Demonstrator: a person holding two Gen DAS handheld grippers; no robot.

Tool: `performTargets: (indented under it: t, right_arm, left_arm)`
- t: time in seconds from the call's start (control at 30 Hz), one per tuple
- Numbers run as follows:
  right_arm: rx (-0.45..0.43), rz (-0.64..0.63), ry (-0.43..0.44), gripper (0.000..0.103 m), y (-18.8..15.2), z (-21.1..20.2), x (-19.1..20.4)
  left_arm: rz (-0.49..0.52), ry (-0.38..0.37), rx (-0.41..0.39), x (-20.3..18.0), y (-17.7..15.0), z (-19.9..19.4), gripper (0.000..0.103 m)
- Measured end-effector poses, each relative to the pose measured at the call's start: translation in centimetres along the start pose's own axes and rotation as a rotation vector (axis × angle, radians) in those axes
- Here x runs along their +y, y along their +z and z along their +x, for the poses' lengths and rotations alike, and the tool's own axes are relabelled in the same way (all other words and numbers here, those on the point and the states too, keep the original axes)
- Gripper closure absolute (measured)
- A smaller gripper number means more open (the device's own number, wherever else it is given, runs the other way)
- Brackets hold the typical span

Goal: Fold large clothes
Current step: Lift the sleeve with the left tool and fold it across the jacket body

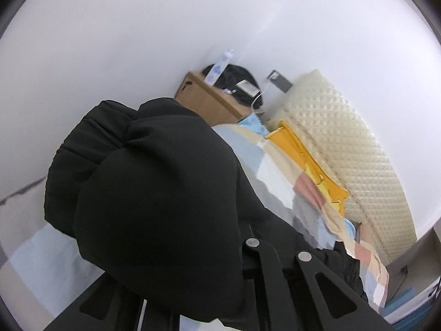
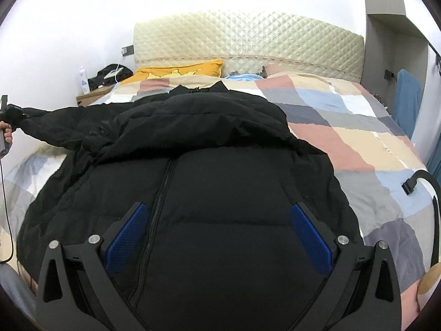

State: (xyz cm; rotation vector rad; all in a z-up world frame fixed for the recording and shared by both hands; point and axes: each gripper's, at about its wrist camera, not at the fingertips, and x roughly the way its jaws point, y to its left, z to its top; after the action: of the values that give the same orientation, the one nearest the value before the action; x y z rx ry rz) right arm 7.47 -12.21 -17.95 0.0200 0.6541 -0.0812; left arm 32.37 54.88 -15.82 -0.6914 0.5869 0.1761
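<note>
- Sleeve point(image 2: 49, 122) of black puffer jacket point(image 2: 209, 193) stretches off the bed's left side, pinched in my left gripper point(image 2: 11, 113); its fingertips are buried in fabric in its own view.
- Jacket lies zipper-up on the patchwork quilt point(image 2: 358, 138).
- My right gripper point(image 2: 219, 234) hovers spread wide above it, blue pads point(image 2: 310, 237) bare.

A patchwork quilt point(image 2: 344, 127) of pink, beige, grey and blue squares covers the bed. A yellow pillow point(image 2: 179, 71) leans against the cream quilted headboard point(image 2: 248, 38). Beside the bed, a cardboard box point(image 1: 209, 99) carries what looks like a black bag point(image 2: 110, 75) and a white bottle point(image 2: 83, 80).
</note>
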Motion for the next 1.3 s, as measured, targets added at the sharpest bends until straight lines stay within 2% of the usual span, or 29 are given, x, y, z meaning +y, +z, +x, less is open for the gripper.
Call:
performTargets:
  t: [0.2,0.37,0.7,0.9,1.03,1.17,1.3]
  right_arm:
    - [-0.053,-0.071,-0.06,0.0,0.3,-2.2,0.0]
    - [-0.052,-0.043,-0.015,0.0,0.2,-3.5,-1.3]
    - [-0.102,0.002,0.017,0.0,0.1,-6.7,-4.3]
    - [-0.135,-0.011,0.015,0.0,-0.1,-7.6,-5.9]
    - [-0.141,0.008,0.019,0.0,0.0,-7.4,-7.5]
    - [-0.124,-0.055,0.031,0.0,0.4,-6.8,-8.8]
    - [-0.111,0.016,0.081,0.0,0.3,-6.5,-11.4]
  left_arm:
    - [0.097,-0.031,-0.044,-5.7,0.5,-5.0,0.095]
    - [0.193,-0.069,-0.069,-12.0,0.6,-9.3,0.095]
    - [0.341,-0.061,-0.129,-24.0,-1.8,-14.5,0.095]
    - [0.465,-0.054,-0.163,-31.5,-5.3,-15.8,0.095]
    - [0.511,-0.099,-0.176,-36.3,-7.7,-15.8,0.095]
    - [0.587,-0.137,-0.175,-41.2,-10.7,-15.6,0.095]
    - [0.639,-0.208,-0.16,-45.6,-14.5,-15.3,0.095]
